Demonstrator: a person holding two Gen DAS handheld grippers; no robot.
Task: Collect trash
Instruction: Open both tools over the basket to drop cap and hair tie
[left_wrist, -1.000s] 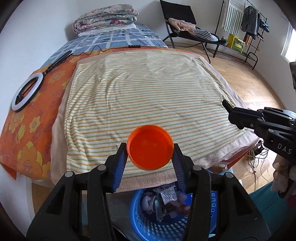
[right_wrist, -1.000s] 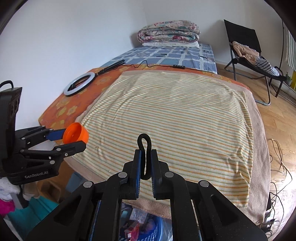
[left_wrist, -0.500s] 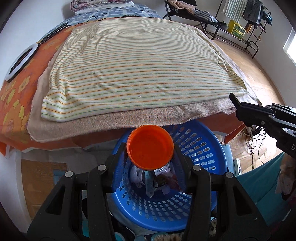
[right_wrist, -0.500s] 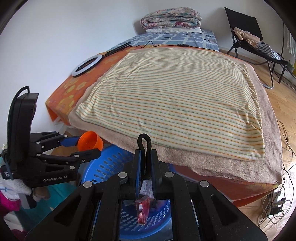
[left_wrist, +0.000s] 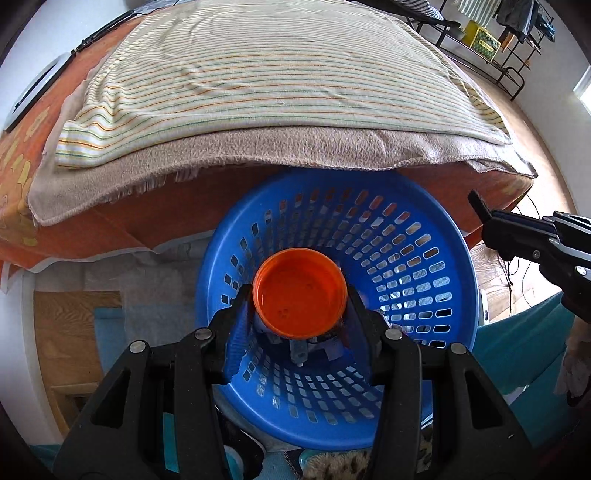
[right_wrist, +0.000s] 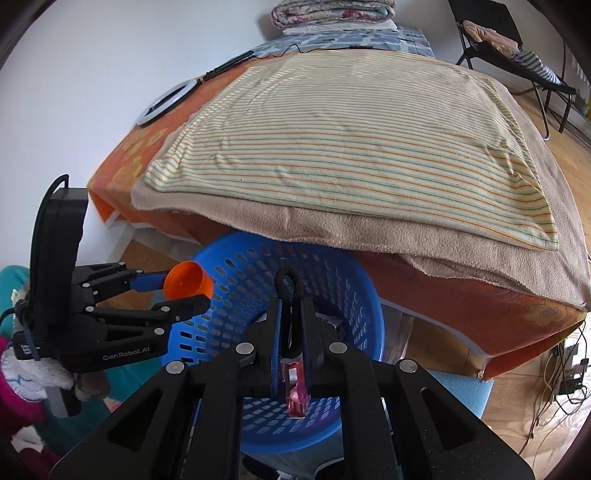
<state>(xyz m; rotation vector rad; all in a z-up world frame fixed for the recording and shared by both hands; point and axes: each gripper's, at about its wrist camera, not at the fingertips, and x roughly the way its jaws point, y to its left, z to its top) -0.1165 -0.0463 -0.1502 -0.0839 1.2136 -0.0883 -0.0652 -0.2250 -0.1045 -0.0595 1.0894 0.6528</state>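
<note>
The orange cup (left_wrist: 300, 298), clamped by the half-open left gripper (left_wrist: 300, 306), now hangs inside the blue basket (left_wrist: 436, 229), having dropped from over the striped blanket (left_wrist: 277, 74). The right gripper (right_wrist: 291, 317), pinched shut on a black loop (right_wrist: 290, 280), hovers above the same basket; both seem ready for release.

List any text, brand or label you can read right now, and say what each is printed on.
"GenRobot.AI": white lettering on the black body of the left gripper, seen from the right wrist camera.
A small white label on that gripper's rear edge: too small to read.
Printed packaging inside the blue basket: blurred, unreadable.
</note>
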